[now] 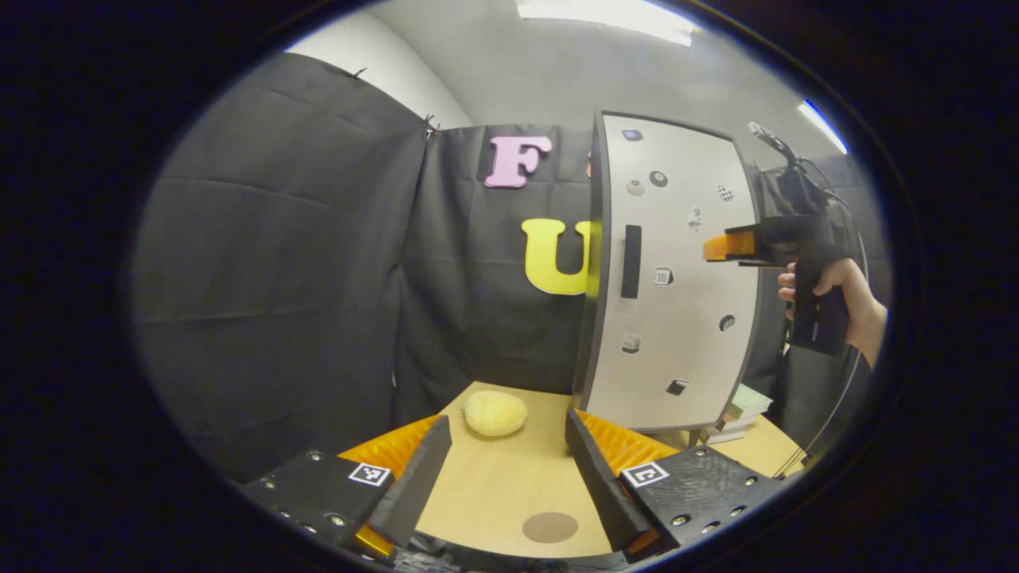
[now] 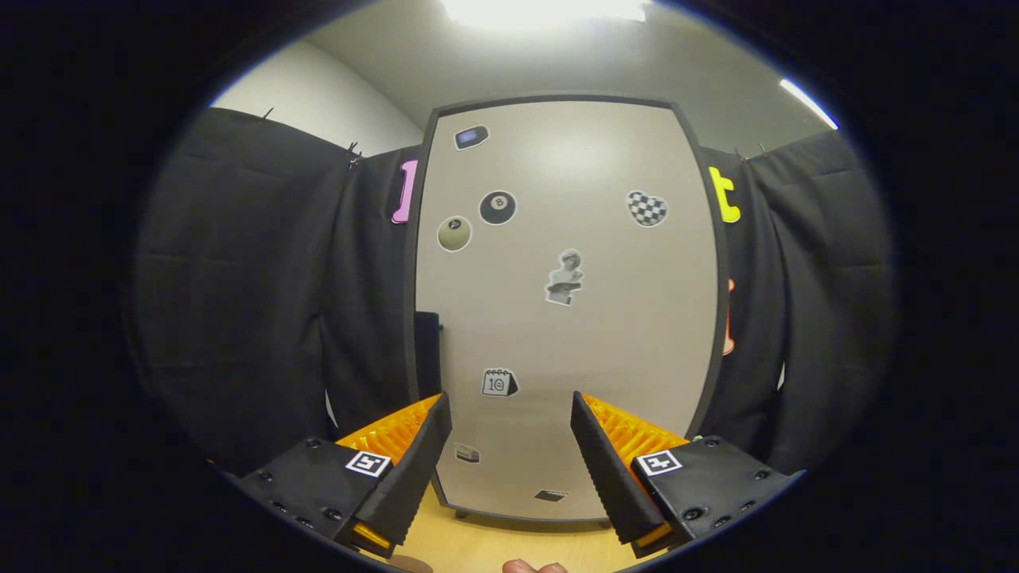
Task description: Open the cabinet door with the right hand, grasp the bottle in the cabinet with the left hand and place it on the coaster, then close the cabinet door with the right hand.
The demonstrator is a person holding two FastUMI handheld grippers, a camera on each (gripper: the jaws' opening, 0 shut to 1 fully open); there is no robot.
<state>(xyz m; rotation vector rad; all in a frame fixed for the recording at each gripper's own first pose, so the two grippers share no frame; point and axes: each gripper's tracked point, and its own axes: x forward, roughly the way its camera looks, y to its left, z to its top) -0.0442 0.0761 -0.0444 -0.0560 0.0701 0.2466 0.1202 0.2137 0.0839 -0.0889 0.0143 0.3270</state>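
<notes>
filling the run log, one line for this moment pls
stage: pre-open | cabinet door: shut | right gripper: open, facing door | left gripper: open, over table | coaster: bare

Light tan wooden tabletop (image 1: 493, 485). On it: pale yellow lumpy round sponge-like object (image 1: 494, 413), flat round brown coaster (image 1: 550, 527) near front edge, tall grey black-framed cabinet (image 1: 677, 318), stack of books (image 1: 736, 414) beside cabinet.

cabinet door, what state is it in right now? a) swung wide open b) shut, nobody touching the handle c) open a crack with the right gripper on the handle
b: the cabinet door sits flush and shut, its black handle free, with the right gripper apart from it.
</notes>
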